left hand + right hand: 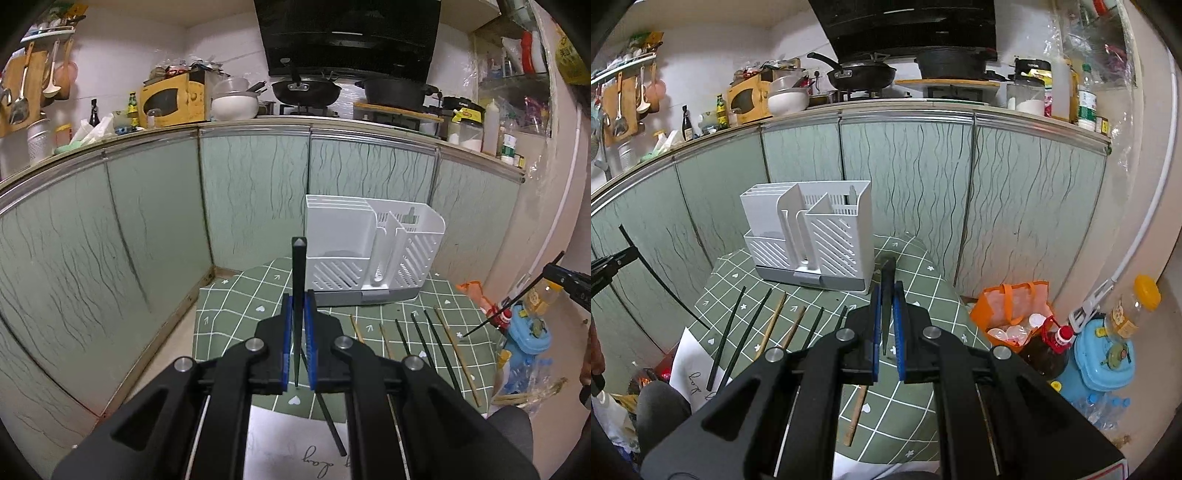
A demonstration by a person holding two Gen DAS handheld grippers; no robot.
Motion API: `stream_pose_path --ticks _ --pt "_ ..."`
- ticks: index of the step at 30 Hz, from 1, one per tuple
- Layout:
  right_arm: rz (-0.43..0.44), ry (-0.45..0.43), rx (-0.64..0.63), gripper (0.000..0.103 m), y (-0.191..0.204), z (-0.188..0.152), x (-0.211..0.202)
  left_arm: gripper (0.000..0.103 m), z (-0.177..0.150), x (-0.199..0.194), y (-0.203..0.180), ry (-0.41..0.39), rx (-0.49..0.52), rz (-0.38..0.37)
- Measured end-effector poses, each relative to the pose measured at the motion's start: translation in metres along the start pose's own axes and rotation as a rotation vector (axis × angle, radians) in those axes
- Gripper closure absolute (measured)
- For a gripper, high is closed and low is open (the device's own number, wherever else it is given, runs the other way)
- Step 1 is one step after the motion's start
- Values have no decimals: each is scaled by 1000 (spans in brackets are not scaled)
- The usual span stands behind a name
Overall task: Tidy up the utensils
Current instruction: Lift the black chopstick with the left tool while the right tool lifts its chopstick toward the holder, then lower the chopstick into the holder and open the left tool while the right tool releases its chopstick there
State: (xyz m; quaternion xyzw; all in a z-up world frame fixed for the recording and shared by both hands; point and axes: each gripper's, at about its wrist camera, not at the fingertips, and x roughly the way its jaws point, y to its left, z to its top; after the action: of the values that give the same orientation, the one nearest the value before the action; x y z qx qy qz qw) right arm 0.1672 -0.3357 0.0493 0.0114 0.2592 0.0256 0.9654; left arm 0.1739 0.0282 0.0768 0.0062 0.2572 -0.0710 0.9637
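Chopsticks first: my left gripper (298, 332) is clenched on a black chopstick (298, 280), held upright between the blue pads (286, 343), its squared butt end pointing up in front of the cabinet doors (147, 221). My right gripper (887, 325) is likewise clamped on a second black chopstick (887, 295), also standing upright between its pads. Both grippers hang above the table with the green checked cloth (236, 317).

Loose chopsticks on the cloth, right wrist view: two black ones (733, 332) near the left edge, two wooden ones (774, 325) just beside them, two more dark ones partly hidden behind my gripper. One wooden chopstick (857, 417) lies at the near edge, under the gripper.

White utensil holder (827, 236) stands upright at the far edge of the table, against the cabinet doors, well apart from both grippers. Slotted compartments; contents hard to tell.

Right of the table, on the floor: orange bag (1015, 310), blue container (1104, 362).
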Motion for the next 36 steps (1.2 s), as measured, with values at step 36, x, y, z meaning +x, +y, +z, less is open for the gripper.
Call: stream_pose_path --ticks 36 --pt "276 -63 -39 97 -11 142 12 95 135 54 -65 -49 127 -394"
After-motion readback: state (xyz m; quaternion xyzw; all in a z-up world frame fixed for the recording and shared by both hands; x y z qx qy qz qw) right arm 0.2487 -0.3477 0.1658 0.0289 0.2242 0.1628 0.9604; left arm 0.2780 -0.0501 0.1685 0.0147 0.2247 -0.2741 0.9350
